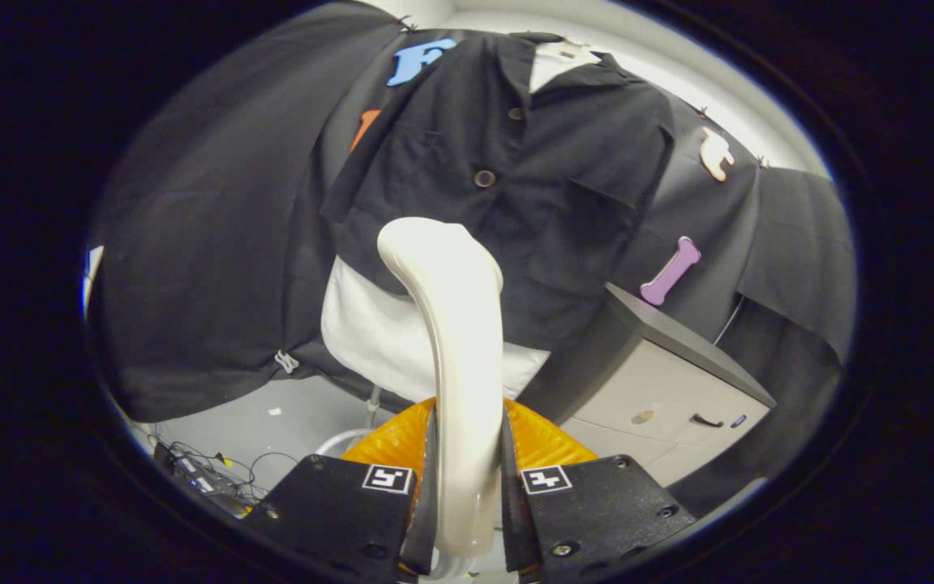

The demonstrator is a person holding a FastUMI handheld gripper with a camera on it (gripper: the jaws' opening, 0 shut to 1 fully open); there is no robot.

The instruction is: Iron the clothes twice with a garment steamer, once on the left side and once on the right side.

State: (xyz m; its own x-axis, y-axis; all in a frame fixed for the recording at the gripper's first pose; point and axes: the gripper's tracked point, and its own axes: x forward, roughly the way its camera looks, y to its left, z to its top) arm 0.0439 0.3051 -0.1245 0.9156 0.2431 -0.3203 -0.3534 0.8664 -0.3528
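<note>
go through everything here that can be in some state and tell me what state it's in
gripper: shut on the steamer handle.
garment steamer: held upright between the fingers, head toward the shirt's lower front.
black shirt: hanging over a white form, buttoned, collar open.
cabinet: drawers closed.
</note>
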